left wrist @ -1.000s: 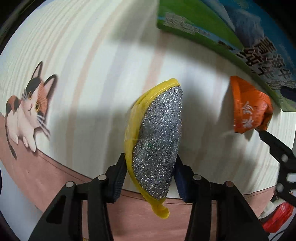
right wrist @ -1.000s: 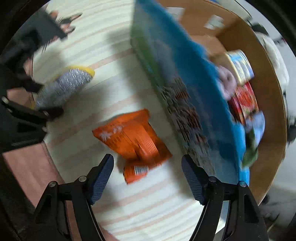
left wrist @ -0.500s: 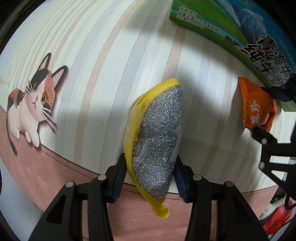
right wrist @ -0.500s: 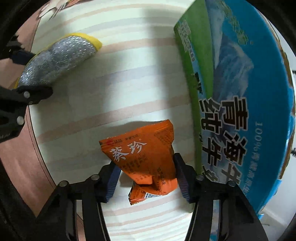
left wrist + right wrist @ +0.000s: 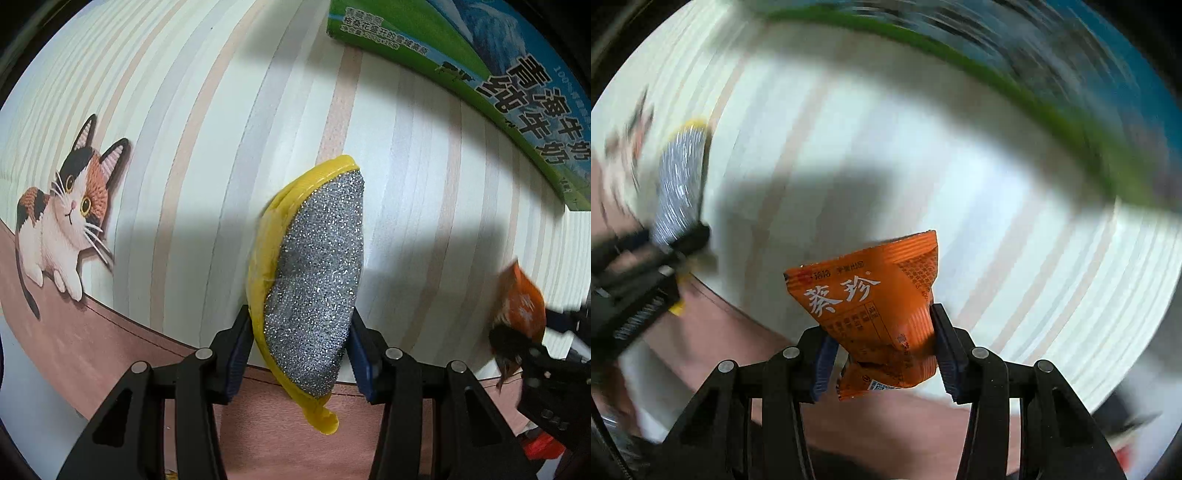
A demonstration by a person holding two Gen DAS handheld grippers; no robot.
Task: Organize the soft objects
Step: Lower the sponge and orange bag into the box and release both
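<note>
A sponge (image 5: pixel 317 266) with a silver glitter face and a yellow back stands on edge over the striped mat (image 5: pixel 184 110). My left gripper (image 5: pixel 299 332) is shut on its lower half and points straight down. An orange snack packet (image 5: pixel 871 295) with white characters sits crumpled between the blue pads of my right gripper (image 5: pixel 882 343), whose jaws are closing and pinch it from both sides. In the left wrist view the same packet (image 5: pixel 522 302) and the right gripper (image 5: pixel 532 332) show blurred at the right edge. The right wrist view shows the sponge (image 5: pixel 677 177) blurred at the left.
A green and blue milk carton box (image 5: pixel 480 66) lies along the far right of the mat. A printed cat (image 5: pixel 70 214) sits at the left above a brown band (image 5: pixel 92 350). Something red (image 5: pixel 543 445) shows at the lower right edge.
The right gripper dropped over the orange packet, closed on it and rolled, carrying it off the mat near the box. The left gripper kept still with the sponge.
</note>
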